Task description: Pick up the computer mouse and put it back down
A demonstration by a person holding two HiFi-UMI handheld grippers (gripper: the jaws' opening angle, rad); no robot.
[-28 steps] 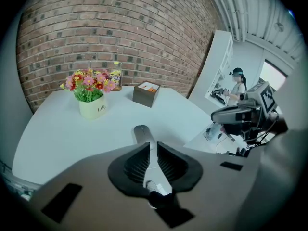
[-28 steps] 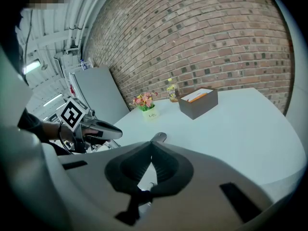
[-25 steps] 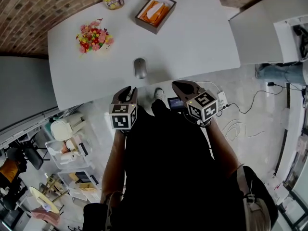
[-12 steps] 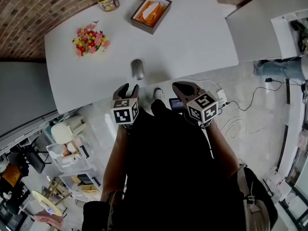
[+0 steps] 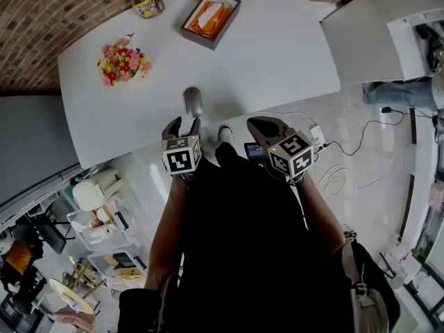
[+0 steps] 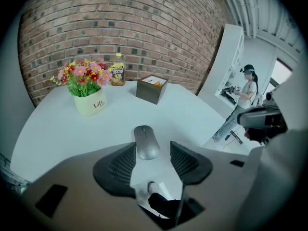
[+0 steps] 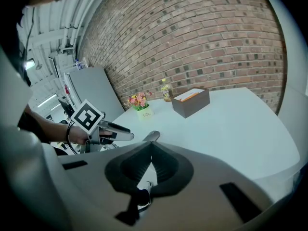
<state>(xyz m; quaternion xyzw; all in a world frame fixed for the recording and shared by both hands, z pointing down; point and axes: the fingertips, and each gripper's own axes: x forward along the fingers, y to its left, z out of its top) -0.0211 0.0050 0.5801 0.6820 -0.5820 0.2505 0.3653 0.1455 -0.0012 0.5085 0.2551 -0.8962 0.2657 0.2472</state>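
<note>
The grey computer mouse (image 5: 193, 101) lies on the white table (image 5: 277, 54) near its front edge. My left gripper (image 5: 183, 123) hovers at that edge, just short of the mouse. In the left gripper view the mouse (image 6: 146, 141) sits straight ahead, its near end level with the tips of the left gripper (image 6: 153, 147). The jaws have just been opening; they stand apart and neither pad touches the mouse. My right gripper (image 5: 255, 123) hangs off the table to the right, shut and empty. Its own view shows the right gripper (image 7: 151, 147), with the mouse (image 7: 152, 136) beyond.
A flower pot (image 5: 121, 60) stands at the table's left. A yellow bottle (image 5: 147, 0) and a brown box (image 5: 210, 18) with orange contents are at the back. A second white surface (image 5: 374, 26) adjoins on the right. Cables (image 5: 340, 168) lie on the floor.
My left gripper has edged forward toward the mouse, and its jaws have spread wider. The right gripper has stayed where it was.
</note>
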